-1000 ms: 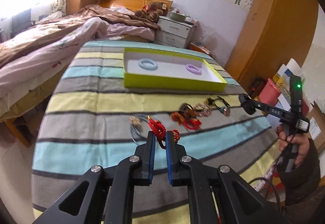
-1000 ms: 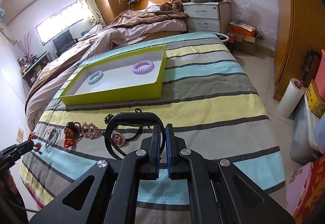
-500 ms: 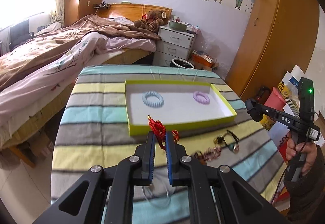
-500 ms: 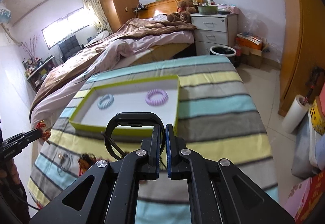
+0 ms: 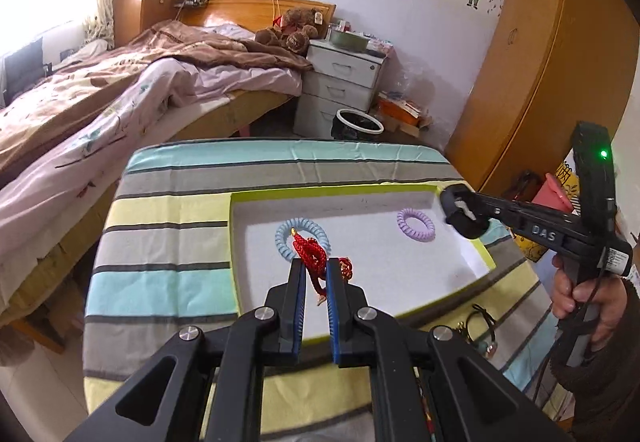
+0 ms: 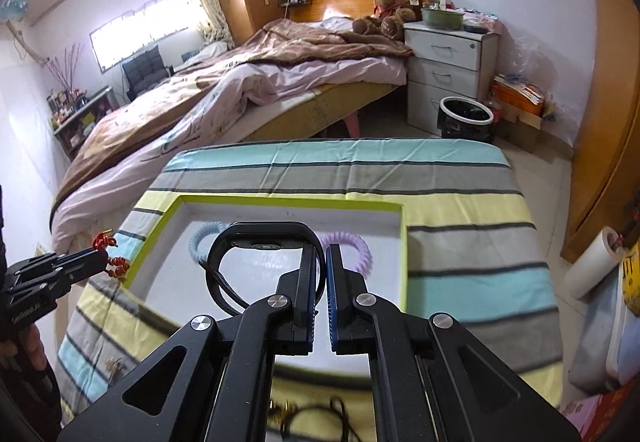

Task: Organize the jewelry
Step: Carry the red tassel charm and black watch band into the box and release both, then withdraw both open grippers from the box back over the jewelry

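Observation:
My left gripper (image 5: 316,266) is shut on a red braided cord bracelet (image 5: 310,252) and holds it above the near part of the yellow-green tray (image 5: 236,242). My right gripper (image 6: 323,254) is shut on a black smart band (image 6: 256,238) and holds it above the same tray (image 6: 403,262). A blue coil ring (image 5: 282,232) and a purple coil ring (image 5: 416,224) lie in the tray. The right gripper also shows in the left wrist view (image 5: 464,211) over the tray's right end, and the left gripper in the right wrist view (image 6: 102,262).
The tray sits on a striped cloth table (image 5: 168,226). Loose jewelry (image 5: 480,326) lies on the cloth near the front right. A bed (image 5: 100,97), a nightstand (image 5: 344,81), a bin (image 5: 356,123) and a wardrobe (image 5: 540,81) stand behind.
Both grippers have risen and moved forward from the loose jewelry to above the tray, each still holding its item. The right gripper has come over the tray's right end.

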Demonstrator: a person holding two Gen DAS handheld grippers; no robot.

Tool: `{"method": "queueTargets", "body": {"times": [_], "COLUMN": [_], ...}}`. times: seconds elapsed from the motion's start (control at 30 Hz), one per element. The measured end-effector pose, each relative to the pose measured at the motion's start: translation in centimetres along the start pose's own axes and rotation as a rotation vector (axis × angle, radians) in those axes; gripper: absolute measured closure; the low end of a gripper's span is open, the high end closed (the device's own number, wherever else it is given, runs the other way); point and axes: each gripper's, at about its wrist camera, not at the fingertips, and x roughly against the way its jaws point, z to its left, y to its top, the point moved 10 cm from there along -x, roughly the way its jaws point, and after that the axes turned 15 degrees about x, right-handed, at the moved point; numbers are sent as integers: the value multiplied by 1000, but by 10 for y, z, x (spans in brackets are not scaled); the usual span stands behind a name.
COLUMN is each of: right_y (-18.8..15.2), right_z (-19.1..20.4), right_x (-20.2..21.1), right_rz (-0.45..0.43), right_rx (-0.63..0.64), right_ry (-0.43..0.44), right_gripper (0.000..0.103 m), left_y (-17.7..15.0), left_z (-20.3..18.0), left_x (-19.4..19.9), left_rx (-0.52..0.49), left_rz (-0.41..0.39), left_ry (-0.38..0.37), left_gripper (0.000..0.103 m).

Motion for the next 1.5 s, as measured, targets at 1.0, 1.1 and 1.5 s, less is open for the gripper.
{"method": "queueTargets", "body": {"times": [1.0,1.1,1.5], "right_y": [-2,-2,5], "right_z": [22,21,19], "right_x": [-106,-106,-98], "right_rz": [195,195,163], "right_rx": [67,66,49], "right_ry": [9,10,8], "right_gripper": [98,98,87], "left_y": [-14,-14,-12], "left_z": [29,29,27], "left_x": [-81,-81,-78], "left_rx": [67,70,74], "left_rz": [154,156,152], "left_ry": [59,57,48], "left_gripper": [93,93,76]}}
